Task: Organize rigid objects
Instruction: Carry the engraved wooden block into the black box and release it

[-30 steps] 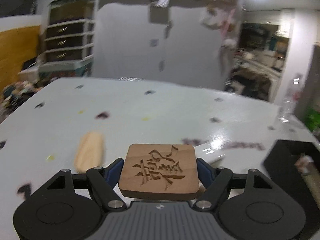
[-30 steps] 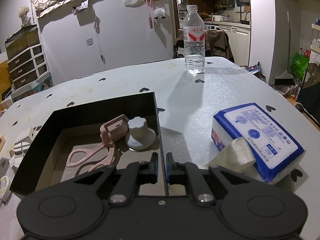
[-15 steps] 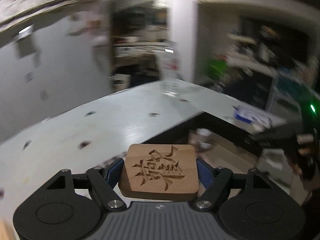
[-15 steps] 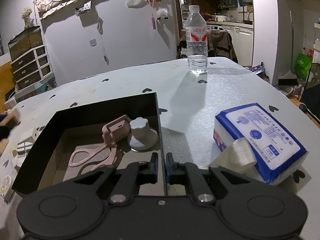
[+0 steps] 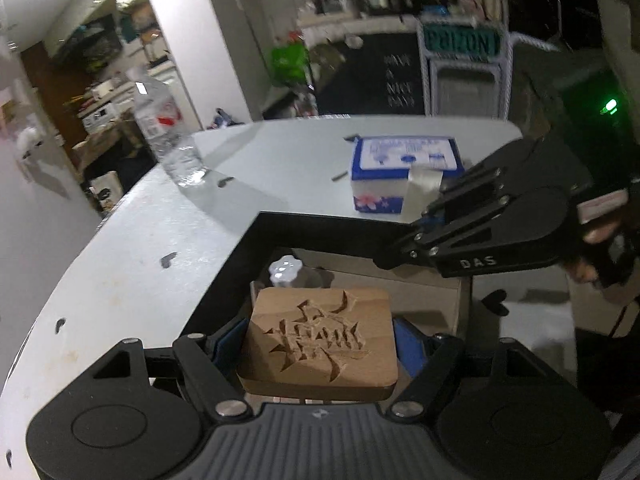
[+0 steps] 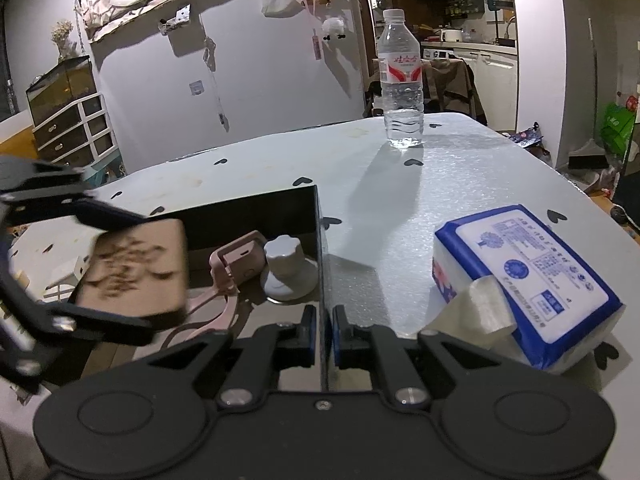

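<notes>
My left gripper (image 5: 320,340) is shut on a square wooden block (image 5: 320,336) with a carved character. It holds the block over the black open box (image 5: 320,224). The right wrist view shows the same left gripper (image 6: 132,270) coming in from the left, with the wooden block (image 6: 136,268) above the box's left half. My right gripper (image 6: 321,332) is shut on the black box's right wall (image 6: 320,240), which runs between its pads. In the box lie a pink eyelash curler (image 6: 236,264) and a white knob (image 6: 286,268).
A water bottle (image 6: 402,84) stands at the far side of the white table (image 6: 380,184). A blue and white tissue pack (image 6: 520,276) lies to the right of the box. Small white items (image 6: 60,272) sit left of the box.
The left gripper swung right with the wooden block, from over the bare table to over the box, and came into the right wrist view. The right gripper kept still.
</notes>
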A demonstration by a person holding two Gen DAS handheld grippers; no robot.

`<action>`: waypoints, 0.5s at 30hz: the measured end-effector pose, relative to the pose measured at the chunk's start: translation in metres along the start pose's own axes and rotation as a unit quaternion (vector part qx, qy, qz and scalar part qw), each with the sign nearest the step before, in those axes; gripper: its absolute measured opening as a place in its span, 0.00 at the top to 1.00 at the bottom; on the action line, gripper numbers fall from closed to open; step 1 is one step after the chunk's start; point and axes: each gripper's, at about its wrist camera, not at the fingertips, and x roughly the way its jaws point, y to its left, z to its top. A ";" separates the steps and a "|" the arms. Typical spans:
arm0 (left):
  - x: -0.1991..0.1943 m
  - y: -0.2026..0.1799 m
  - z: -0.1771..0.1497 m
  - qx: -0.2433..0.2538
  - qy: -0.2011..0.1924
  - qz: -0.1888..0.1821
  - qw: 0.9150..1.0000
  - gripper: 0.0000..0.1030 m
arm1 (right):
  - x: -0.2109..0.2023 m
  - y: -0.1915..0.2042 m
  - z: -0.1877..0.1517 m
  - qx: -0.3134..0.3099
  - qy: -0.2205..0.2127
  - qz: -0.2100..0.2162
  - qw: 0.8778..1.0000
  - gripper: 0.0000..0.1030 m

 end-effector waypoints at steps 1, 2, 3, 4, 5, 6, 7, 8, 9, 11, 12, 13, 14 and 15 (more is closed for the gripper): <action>0.006 -0.001 0.002 0.008 0.006 -0.004 1.000 0.25 | 0.000 -0.001 0.000 0.002 0.000 0.002 1.000 0.92; 0.011 -0.002 0.005 0.016 0.013 -0.008 1.000 0.25 | 0.000 -0.002 0.000 0.004 0.000 0.004 1.000 0.92; 0.015 -0.004 0.006 0.024 0.020 -0.012 0.999 0.25 | 0.000 -0.002 0.000 0.005 0.000 0.006 1.000 0.92; 0.021 -0.005 0.008 0.032 0.027 -0.017 0.999 0.25 | 0.001 -0.003 0.001 0.006 0.000 0.007 1.000 0.92; 0.025 -0.007 0.010 0.039 0.033 -0.022 0.998 0.25 | 0.001 -0.003 0.001 0.007 0.001 0.008 1.000 0.92; 0.030 -0.007 0.012 0.042 0.036 -0.029 0.998 0.25 | 0.001 -0.003 0.001 0.007 0.001 0.009 1.000 0.92; 0.033 -0.006 0.015 0.039 0.037 -0.038 0.998 0.25 | 0.001 -0.004 0.001 0.009 0.001 0.011 1.000 0.92; 0.037 -0.005 0.018 0.041 0.038 -0.044 0.997 0.25 | 0.001 -0.005 0.001 0.012 0.001 0.013 1.000 0.92; 0.040 -0.004 0.021 0.046 0.038 -0.047 0.997 0.25 | 0.002 -0.006 0.001 0.015 0.001 0.015 1.000 0.92; 0.045 -0.001 0.025 0.044 0.041 -0.061 0.996 0.25 | 0.002 -0.008 0.001 0.020 0.001 0.020 1.000 0.91; 0.049 0.001 0.027 0.036 0.045 -0.074 0.996 0.25 | 0.002 -0.008 0.001 0.020 0.001 0.021 1.000 0.91; 0.054 0.004 0.028 0.026 0.052 -0.090 0.994 0.25 | 0.002 -0.008 0.001 0.019 0.001 0.020 1.000 0.91; 0.057 0.007 0.029 0.017 0.058 -0.103 0.993 0.25 | 0.002 -0.007 0.001 0.017 0.001 0.018 1.000 0.91; 0.060 0.010 0.028 0.010 0.058 -0.114 0.992 0.25 | 0.002 -0.007 0.001 0.017 0.000 0.018 1.000 0.91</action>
